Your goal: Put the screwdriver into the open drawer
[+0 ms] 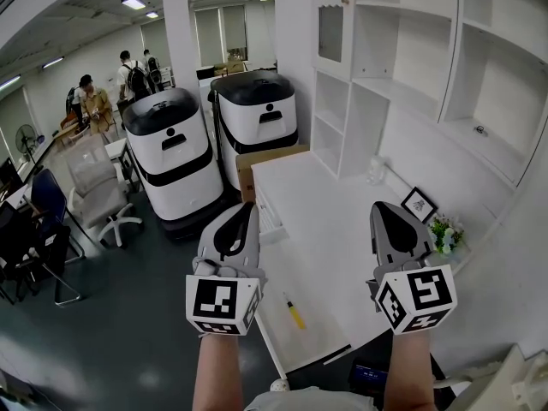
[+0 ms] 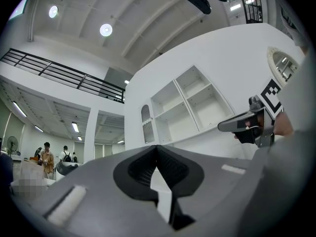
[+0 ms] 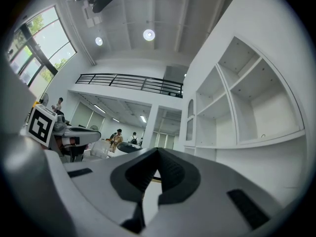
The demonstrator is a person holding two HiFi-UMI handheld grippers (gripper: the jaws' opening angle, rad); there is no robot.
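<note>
A screwdriver (image 1: 294, 312) with a yellow handle lies on the white desk (image 1: 330, 229) close to its near edge, between my two grippers and below them. A drawer (image 1: 271, 219) stands pulled out at the desk's left side, partly hidden behind my left gripper (image 1: 238, 223). That gripper is held above the desk's left edge, jaws shut and empty (image 2: 158, 149). My right gripper (image 1: 396, 223) hovers over the desk's right part, also shut with nothing in it (image 3: 158, 152). Both point slightly upward, away from the screwdriver.
Two white-and-black machines (image 1: 167, 157) (image 1: 257, 114) and a cardboard box (image 1: 257, 168) stand beyond the desk's far end. White shelving (image 1: 411, 67) lines the wall on the right. A framed picture (image 1: 419, 204) and a small flower pot (image 1: 445, 234) sit by the wall. Chairs (image 1: 98, 197) and people (image 1: 94, 101) are at left.
</note>
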